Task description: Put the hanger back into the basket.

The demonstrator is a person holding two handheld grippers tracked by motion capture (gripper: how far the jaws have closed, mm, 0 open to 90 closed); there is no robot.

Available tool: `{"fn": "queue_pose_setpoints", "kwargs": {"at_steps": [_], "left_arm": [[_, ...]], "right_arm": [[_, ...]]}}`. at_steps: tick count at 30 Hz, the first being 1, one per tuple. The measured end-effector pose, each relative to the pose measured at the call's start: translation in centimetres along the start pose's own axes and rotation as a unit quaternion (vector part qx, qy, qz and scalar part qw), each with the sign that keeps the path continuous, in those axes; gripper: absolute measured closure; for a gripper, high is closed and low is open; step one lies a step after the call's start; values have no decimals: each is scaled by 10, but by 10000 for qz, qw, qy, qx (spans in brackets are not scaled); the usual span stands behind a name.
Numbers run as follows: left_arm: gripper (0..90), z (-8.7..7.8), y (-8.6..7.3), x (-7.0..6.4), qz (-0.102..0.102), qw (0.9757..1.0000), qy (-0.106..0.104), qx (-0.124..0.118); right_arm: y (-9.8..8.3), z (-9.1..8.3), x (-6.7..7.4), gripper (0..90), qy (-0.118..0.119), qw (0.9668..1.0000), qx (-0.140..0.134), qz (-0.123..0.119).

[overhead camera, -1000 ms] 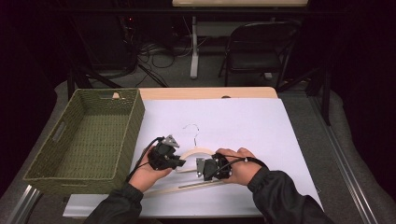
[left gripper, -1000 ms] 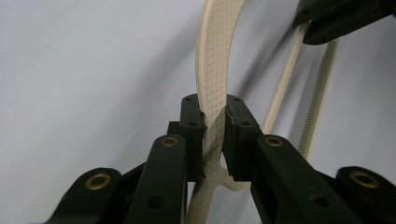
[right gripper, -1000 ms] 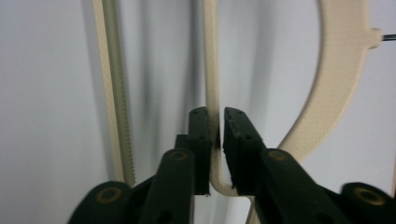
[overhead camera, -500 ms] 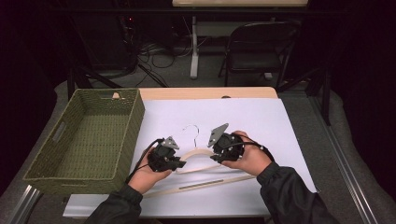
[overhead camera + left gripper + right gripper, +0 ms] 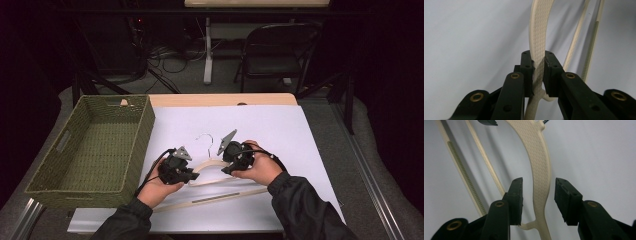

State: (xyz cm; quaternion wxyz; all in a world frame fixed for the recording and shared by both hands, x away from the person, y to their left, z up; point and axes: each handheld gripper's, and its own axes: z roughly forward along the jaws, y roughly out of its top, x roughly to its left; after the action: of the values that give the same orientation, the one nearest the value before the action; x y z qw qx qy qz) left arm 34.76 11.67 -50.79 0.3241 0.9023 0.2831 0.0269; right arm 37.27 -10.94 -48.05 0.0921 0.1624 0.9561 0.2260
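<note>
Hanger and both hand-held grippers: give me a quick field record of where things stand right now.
hanger: cream plastic hanger, flat on the white sheet, metal hook pointing away from the person
left hand-held gripper: jaws clamped on the hanger's textured arm
right hand-held gripper: jaws open, straddling the other arm, pads not touching it
basket: green woven basket left of the hanger, nothing visible inside
table: wooden edge showing beyond the sheet

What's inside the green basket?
The green basket looks empty: only its woven bottom shows. The near wall hides the strip of floor just behind it.
</note>
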Motion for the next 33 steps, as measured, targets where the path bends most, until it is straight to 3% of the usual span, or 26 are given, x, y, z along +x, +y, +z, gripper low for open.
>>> {"fn": "queue_pose_setpoints", "kwargs": {"at_steps": [17, 24, 29, 33], "left_arm": [[799, 0, -1, -1, -12, 10000, -5, -16], [799, -2, -1, -2, -10, 10000, -1, -41], [794, -5, -2, -3, -7, 9999, -85, -71], [645, -11, -3, -4, -55, 9996, -240, -102]], "right_arm": [[4, 12, 1, 641, 24, 9999, 86, 85], [5, 10, 3, 745, -119, 9999, -18, -37], [5, 6, 9, 751, -276, 9992, -68, -267], [4, 0, 15, 754, -433, 9978, -171, -472]]}}
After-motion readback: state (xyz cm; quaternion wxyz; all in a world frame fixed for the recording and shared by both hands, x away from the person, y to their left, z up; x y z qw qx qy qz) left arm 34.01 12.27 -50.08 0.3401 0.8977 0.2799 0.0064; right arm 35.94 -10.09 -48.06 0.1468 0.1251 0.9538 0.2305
